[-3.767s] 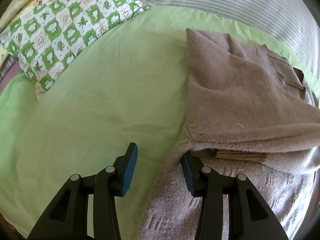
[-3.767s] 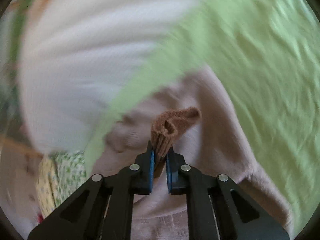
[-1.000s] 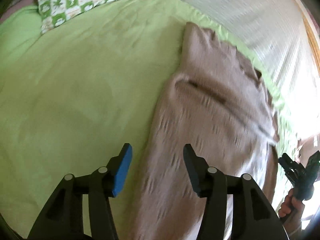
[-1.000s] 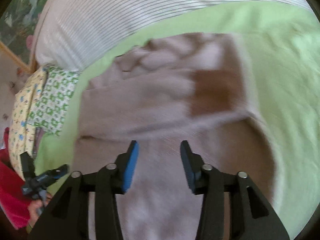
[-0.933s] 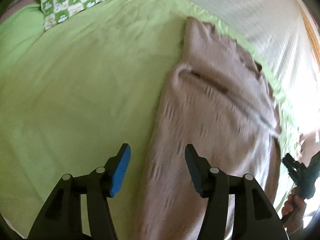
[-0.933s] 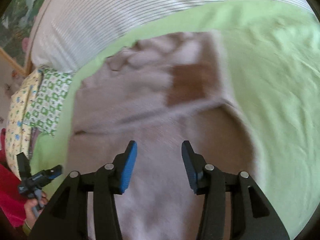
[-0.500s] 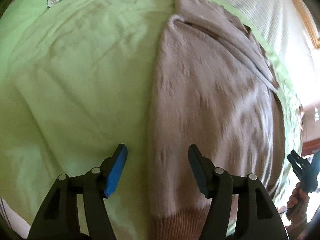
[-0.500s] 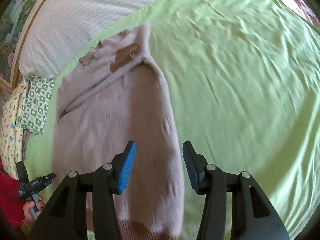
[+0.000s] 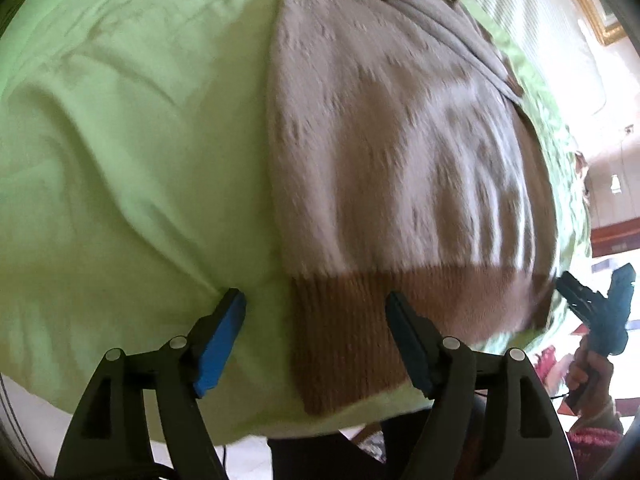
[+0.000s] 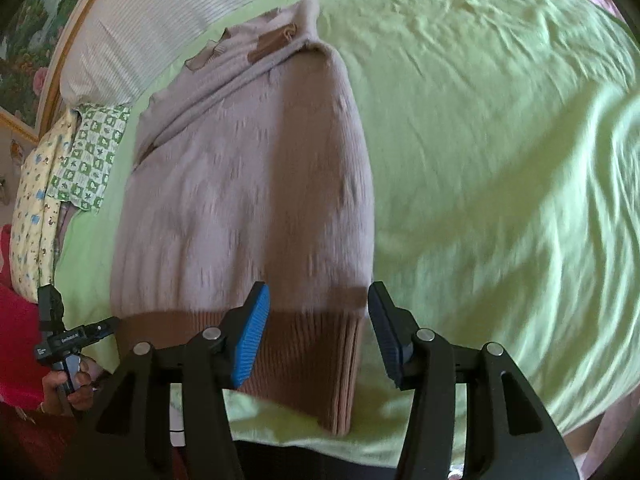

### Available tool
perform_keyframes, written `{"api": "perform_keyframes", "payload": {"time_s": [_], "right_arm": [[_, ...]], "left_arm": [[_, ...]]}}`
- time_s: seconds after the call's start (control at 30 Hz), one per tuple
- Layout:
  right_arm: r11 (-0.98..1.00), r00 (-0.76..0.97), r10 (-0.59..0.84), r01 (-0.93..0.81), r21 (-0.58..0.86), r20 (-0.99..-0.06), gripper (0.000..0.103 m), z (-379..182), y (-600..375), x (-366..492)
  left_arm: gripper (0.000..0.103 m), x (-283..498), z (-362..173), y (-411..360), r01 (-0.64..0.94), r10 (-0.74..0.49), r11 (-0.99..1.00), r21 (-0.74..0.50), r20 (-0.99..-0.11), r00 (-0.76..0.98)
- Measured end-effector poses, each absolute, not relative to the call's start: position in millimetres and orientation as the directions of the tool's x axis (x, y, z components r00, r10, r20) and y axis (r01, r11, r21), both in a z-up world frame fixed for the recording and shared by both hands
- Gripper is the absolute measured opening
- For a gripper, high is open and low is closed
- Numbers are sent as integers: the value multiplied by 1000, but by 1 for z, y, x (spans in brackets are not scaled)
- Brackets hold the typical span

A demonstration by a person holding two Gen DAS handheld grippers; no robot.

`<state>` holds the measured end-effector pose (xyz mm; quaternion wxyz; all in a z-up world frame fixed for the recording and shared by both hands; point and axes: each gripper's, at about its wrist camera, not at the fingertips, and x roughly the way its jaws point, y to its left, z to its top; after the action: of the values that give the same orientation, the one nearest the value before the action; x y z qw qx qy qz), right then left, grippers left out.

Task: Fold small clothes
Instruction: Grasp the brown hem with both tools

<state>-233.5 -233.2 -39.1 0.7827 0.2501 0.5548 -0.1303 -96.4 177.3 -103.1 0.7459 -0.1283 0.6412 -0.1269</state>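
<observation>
Beige knit with a darker brown ribbed hem, the sweater [image 9: 384,152] lies lengthwise on a light green bedsheet [image 9: 132,148], sleeves folded in across its far part, hem toward the near edge of the bed. Seen from the left wrist, the left gripper [image 9: 314,310] hovers over the hem's left corner: its left finger stands over bare sheet, its right finger over the ribbing, and the jaws are opening with that corner of the hem below the gap and no pad pressing on the knit. At the right edge of that view a hand [image 9: 592,364] holds the right gripper [image 9: 590,286] just beyond the sweater's right side. From the right wrist, the right gripper [image 10: 318,314] hangs over the hem's right corner, its fingers moderately apart, the left finger over the ribbing and the right finger over green sheet; nothing is clamped. At the left of this view the other hand [image 10: 66,380] grips the left gripper [image 10: 80,320] by the sweater's left side. Beyond the sweater's far end lie a white striped bolster [image 10: 160,20] and, to the left, a green-and-white patterned pillow [image 10: 90,156] beside a yellow printed pillow [image 10: 34,196]. Both views are blurred.
</observation>
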Motion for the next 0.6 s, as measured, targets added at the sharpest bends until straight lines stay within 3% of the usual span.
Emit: {"api": "perform_keyframes", "payload": {"time_s": [0.33,0.4,0.47,0.5,0.57,0.6], "right_arm": [[803,378,121,507,315,-918,53,-54,-229,-248],[792,386,138,510,336,-912,53,-56,-229,-247],[782,387,167,508,361,-907,53,-59,-228,-249],[777,385,177,510,369,-906,51,-60,-227,-250],[773,370,181,519,364,-911,36,-64,-225,-252],[775,356,177,525,353,-918,17,-66,-223,-251]], "left_arm": [[72,-100,-109,156,47,-382,924,-379,-913,141],[61,-100,-108,157,60,-380,925,-375,-913,149],[42,-100,-109,159,56,-362,932,-358,-918,160],[38,-100,-109,162,52,-360,933,-356,-918,165],[20,-99,-110,167,37,-377,926,-377,-910,172],[14,-99,-111,169,34,-393,919,-394,-903,171]]}}
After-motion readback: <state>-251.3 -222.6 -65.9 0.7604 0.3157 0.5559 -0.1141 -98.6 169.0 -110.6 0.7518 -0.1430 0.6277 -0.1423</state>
